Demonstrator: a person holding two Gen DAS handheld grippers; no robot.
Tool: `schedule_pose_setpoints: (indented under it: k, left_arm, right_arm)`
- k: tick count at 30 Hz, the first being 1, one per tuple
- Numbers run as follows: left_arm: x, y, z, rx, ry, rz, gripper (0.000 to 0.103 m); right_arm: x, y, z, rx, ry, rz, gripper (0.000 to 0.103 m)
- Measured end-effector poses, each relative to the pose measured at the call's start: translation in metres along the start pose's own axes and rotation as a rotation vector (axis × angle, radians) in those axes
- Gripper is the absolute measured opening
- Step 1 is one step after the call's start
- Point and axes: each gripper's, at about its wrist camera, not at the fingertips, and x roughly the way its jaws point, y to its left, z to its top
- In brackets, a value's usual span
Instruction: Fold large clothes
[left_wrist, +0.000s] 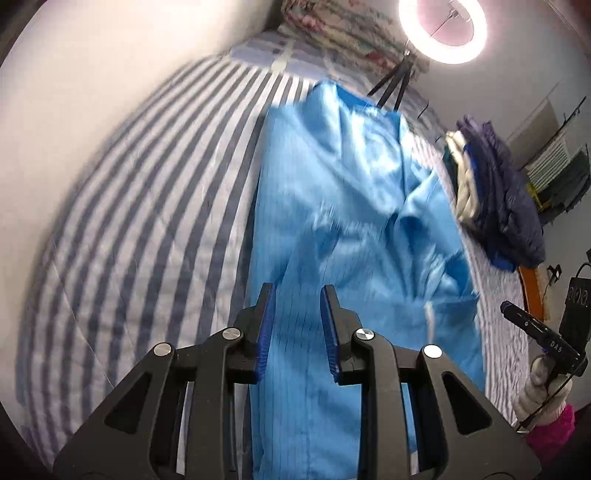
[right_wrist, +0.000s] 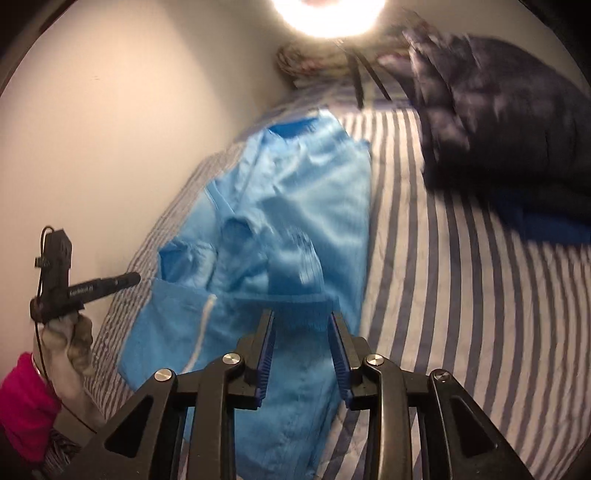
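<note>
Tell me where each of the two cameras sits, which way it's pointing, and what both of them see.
Left wrist: on the left gripper, looking along its open fingers over the blue garment; the gloved right hand shows at the right edge.
Right wrist: on the right gripper, fingers open, facing the same garment; the gloved left hand shows at the left.
Shared: garment, striped bedsheet, ring light, dark clothes pile.

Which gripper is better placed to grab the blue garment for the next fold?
Right, marginally. The right gripper is open at a raised fold of the blue garment; the left gripper, also open, faces flat cloth.
</note>
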Motion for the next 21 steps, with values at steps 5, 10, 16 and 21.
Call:
schedule_pose_setpoints:
  k: [5,10,16,21]
  left_arm:
    - [-0.002,-0.015,0.037,0.071,-0.047,0.007,0.024]
    - [0.031,-0.027,0.083,0.101,-0.034,-0.005,0.025]
    - [0.09,-0.041,0.136,0.144,-0.004,-0.001,0.025]
    - [0.15,-0.04,0.171,0.132,0.035,0.003,0.025]
  right_arm:
    - [0.014,0.008,0.042,-0.03,-0.026,-0.006,0.031]
    - [0.056,0.015,0.09,-0.068,-0.013,-0.004,0.031]
    - [0.125,-0.004,0.148,-0.046,0.021,-0.031,0.03]
    - [0.182,-0.017,0.179,-0.021,0.063,-0.016,0.031]
